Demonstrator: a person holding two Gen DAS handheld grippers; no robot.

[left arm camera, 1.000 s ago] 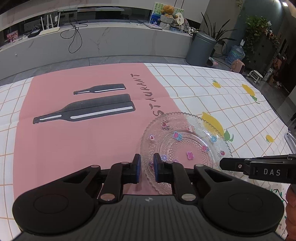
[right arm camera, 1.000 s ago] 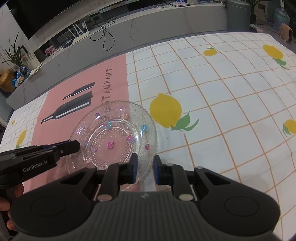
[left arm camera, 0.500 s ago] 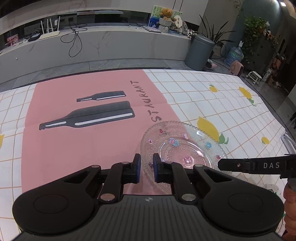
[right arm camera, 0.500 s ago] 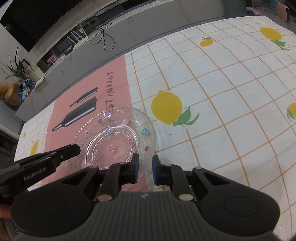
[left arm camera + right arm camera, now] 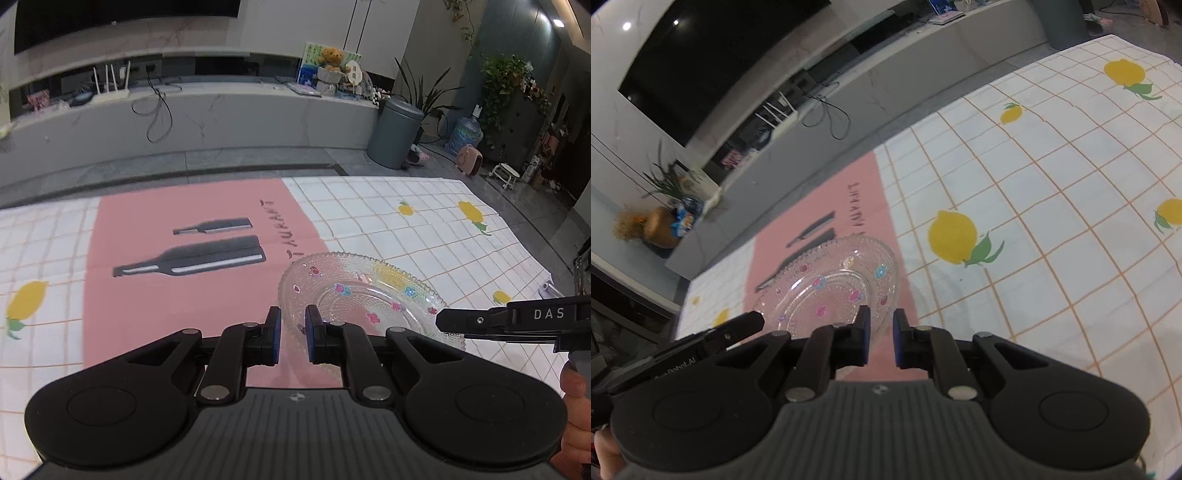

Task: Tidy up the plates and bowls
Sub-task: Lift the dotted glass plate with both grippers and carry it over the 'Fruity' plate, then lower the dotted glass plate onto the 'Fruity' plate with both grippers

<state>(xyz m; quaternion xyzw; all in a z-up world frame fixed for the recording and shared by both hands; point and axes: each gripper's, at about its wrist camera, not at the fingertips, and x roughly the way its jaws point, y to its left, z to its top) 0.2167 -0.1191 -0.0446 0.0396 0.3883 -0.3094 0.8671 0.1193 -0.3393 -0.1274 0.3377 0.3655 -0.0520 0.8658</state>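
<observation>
Two handheld grippers hold one clear glass plate (image 5: 364, 295) by opposite edges, above a checked tablecloth (image 5: 424, 229) with lemon prints and a pink panel. The left gripper (image 5: 293, 334) is clamped on the plate's near-left rim, which sits between its blue pads (image 5: 275, 334). The right gripper (image 5: 879, 338) has its jaws closed on the rim at the opposite side. The plate is beaded, carries small coloured flower decals, and sits tilted. A person's hand (image 5: 574, 413) supports the right gripper.
</observation>
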